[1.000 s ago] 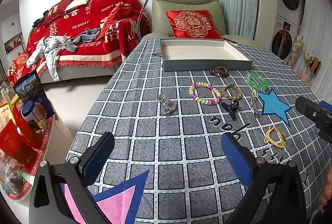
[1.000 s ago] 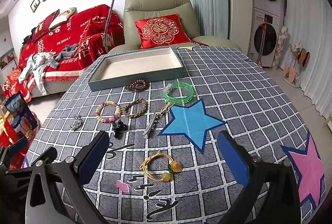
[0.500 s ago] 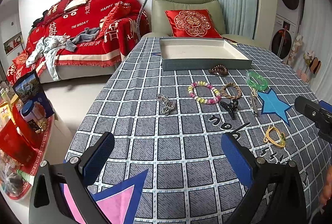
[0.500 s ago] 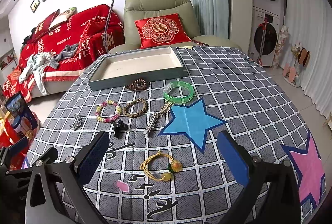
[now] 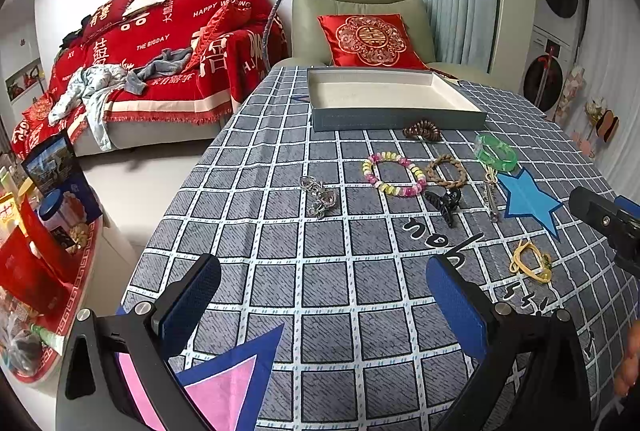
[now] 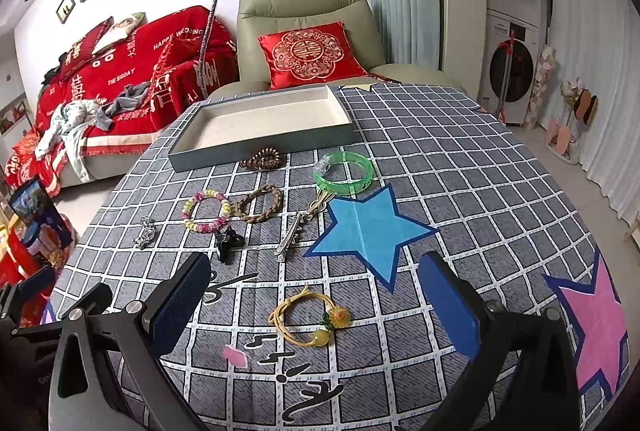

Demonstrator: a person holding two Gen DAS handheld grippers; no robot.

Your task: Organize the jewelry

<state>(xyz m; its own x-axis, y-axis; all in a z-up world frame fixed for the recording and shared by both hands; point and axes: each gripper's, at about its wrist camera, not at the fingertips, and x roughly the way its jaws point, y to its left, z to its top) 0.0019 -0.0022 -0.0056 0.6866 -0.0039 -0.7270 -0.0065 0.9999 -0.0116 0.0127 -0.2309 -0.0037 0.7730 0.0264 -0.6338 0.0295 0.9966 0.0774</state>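
Note:
A grey-blue tray (image 5: 396, 120) (image 6: 260, 150) with a bare white inside stands at the table's far side. In front of it lie a brown coil tie (image 5: 421, 131) (image 6: 264, 159), a green bangle (image 5: 495, 152) (image 6: 344, 173), a pastel bead bracelet (image 5: 394, 178) (image 6: 206, 211), a braided brown bracelet (image 5: 446, 171) (image 6: 260, 207), a black claw clip (image 5: 444, 205) (image 6: 228, 243), a silver clip (image 5: 491, 197) (image 6: 290, 235), a silver chain piece (image 5: 318, 197) (image 6: 145, 233) and a yellow hair tie (image 5: 531, 263) (image 6: 308, 319). My left gripper (image 5: 324, 305) is open and empty above the near left cloth. My right gripper (image 6: 314, 307) is open and empty, just above the yellow hair tie.
The table has a grey checked cloth (image 5: 320, 271) with blue (image 6: 368, 231) and pink star patches (image 6: 596, 327). A green armchair (image 6: 308, 31) with a red cushion stands behind the tray. A red-covered sofa (image 5: 160, 51) is at the left. The table edge drops off at the left.
The left gripper has drifted slightly; the jewelry sits a little higher in its view. The right gripper and all items have stayed still.

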